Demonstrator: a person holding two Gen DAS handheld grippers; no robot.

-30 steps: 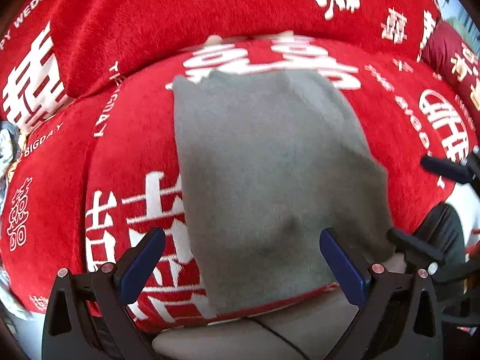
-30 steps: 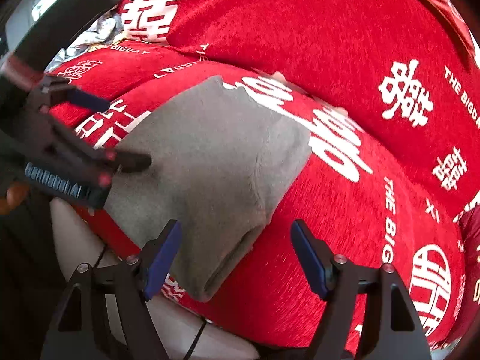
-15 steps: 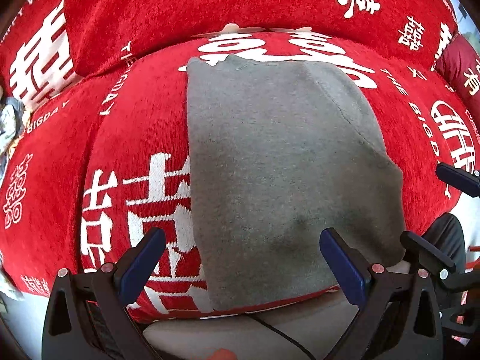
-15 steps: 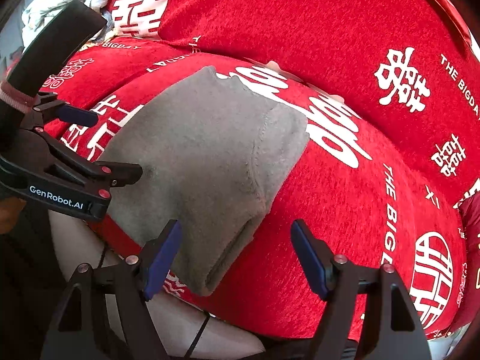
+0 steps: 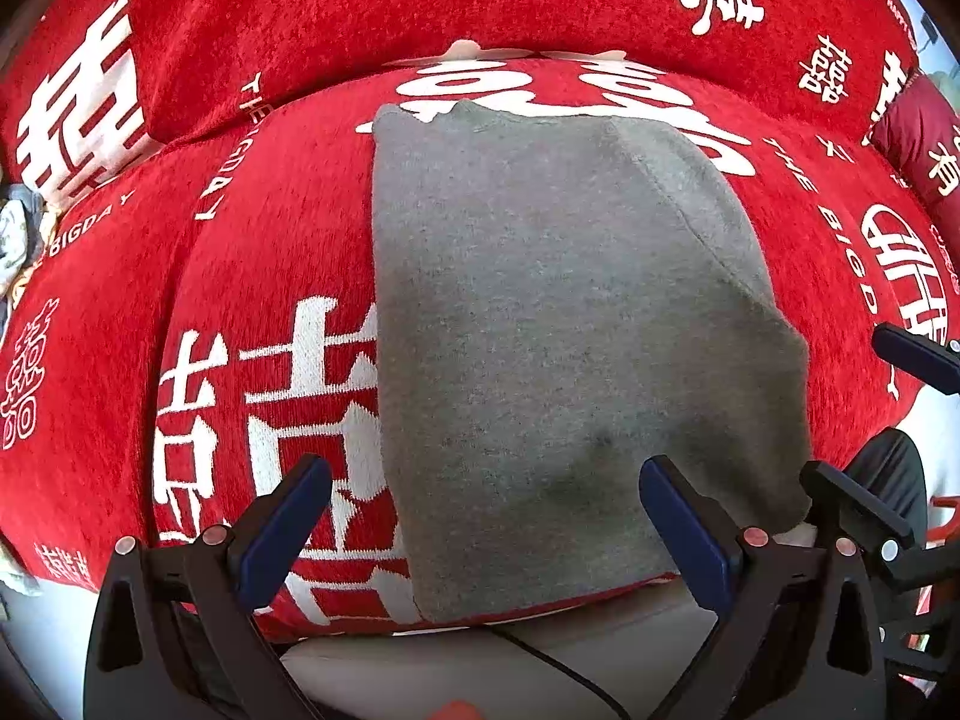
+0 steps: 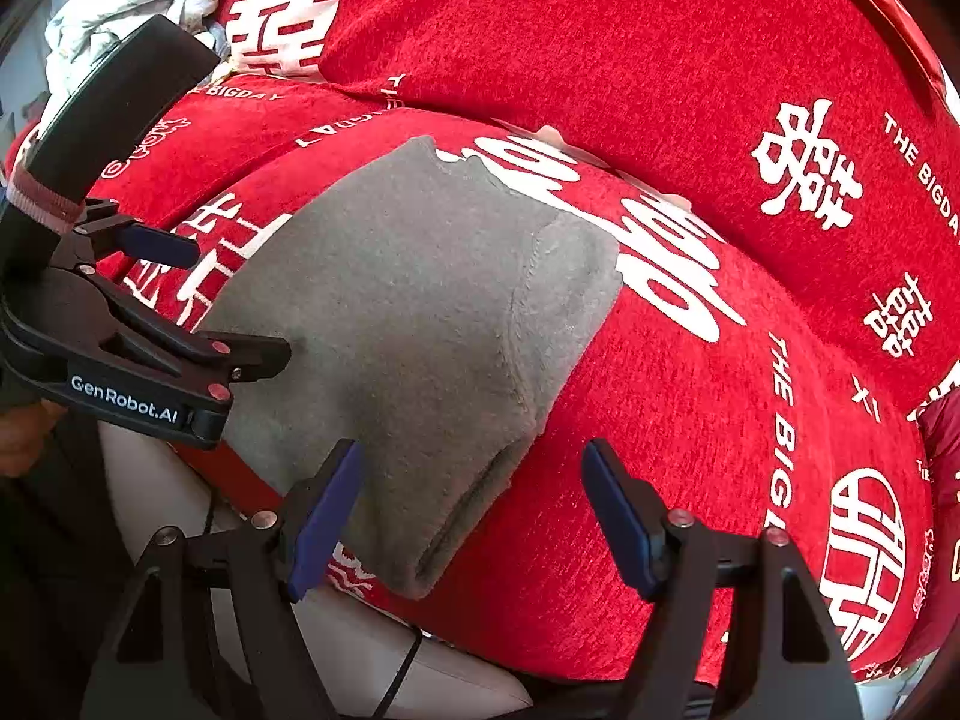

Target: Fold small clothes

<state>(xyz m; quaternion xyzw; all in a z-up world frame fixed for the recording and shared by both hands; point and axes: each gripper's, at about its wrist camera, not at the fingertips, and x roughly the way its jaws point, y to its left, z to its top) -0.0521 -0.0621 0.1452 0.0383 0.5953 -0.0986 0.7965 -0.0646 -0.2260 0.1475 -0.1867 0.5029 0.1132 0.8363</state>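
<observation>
A folded grey knit garment (image 5: 552,324) lies flat on a red cover with white characters (image 5: 240,276); it also shows in the right wrist view (image 6: 420,324). My left gripper (image 5: 480,516) is open and empty, hovering over the garment's near edge. My right gripper (image 6: 474,504) is open and empty, just above the garment's near right corner. The left gripper also shows in the right wrist view (image 6: 228,306), at the garment's left side. One right fingertip (image 5: 912,354) shows at the right edge of the left wrist view.
The red cover drapes over a rounded seat and a backrest (image 6: 600,48) behind it. A pile of white and grey cloth (image 6: 132,6) lies at the far left. A dark red cushion (image 5: 924,138) sits at the right. A thin black cable (image 5: 558,660) runs below the seat's front edge.
Both grippers have drawn back slightly from the garment and stay open. The garment has not moved.
</observation>
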